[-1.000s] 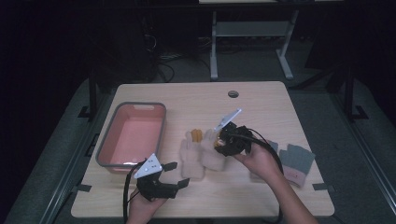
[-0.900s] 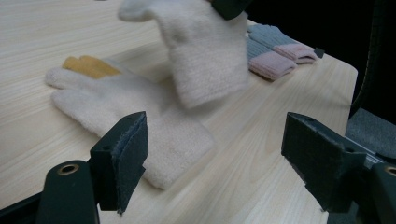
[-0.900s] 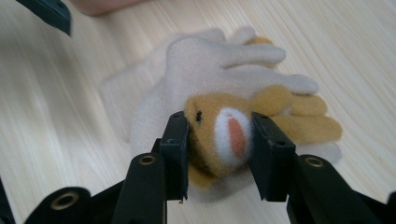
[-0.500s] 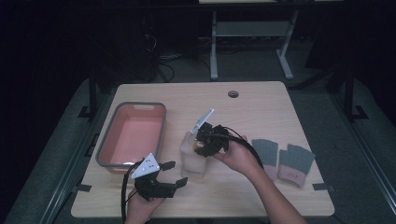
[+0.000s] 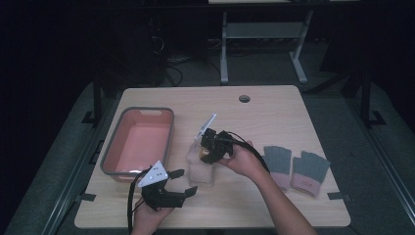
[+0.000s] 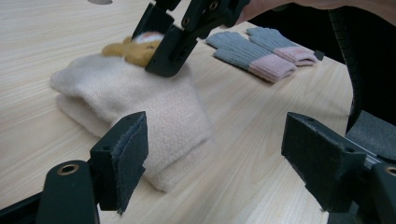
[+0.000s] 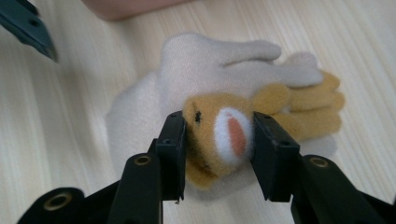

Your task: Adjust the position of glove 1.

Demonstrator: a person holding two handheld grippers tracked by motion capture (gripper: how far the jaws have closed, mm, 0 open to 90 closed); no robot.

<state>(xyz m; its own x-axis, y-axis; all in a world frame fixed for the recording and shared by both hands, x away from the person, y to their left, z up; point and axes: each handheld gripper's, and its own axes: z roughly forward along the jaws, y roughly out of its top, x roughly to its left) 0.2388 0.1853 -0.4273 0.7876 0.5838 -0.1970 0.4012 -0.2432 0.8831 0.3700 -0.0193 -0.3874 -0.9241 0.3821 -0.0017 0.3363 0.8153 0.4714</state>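
Note:
A pair of cream gloves (image 5: 199,169) lies stacked on the table in front of the left gripper (image 5: 183,182), whose jaws stand wide open and empty. In the left gripper view the cream gloves (image 6: 140,100) lie just past the open left gripper (image 6: 215,154). My right gripper (image 7: 217,135) is shut on a tan plush animal face (image 7: 224,135) sewn to the cream glove (image 7: 210,65). Its jaws have just been opening a little, with the face still between the pads. From the side, the right gripper (image 6: 159,42) presses that tan face (image 6: 133,50) onto the top of the stack.
A grey-rimmed pink bin (image 5: 170,129) stands at the left of the table. A pair of grey gloves with pink cuffs (image 5: 296,169) lies flat at the right, also seen behind the stack (image 6: 261,51). A cable hole (image 5: 244,98) sits near the far edge.
My right gripper has moved left and a little down with the tan face, ending over the cream gloves. The left gripper has stayed put.

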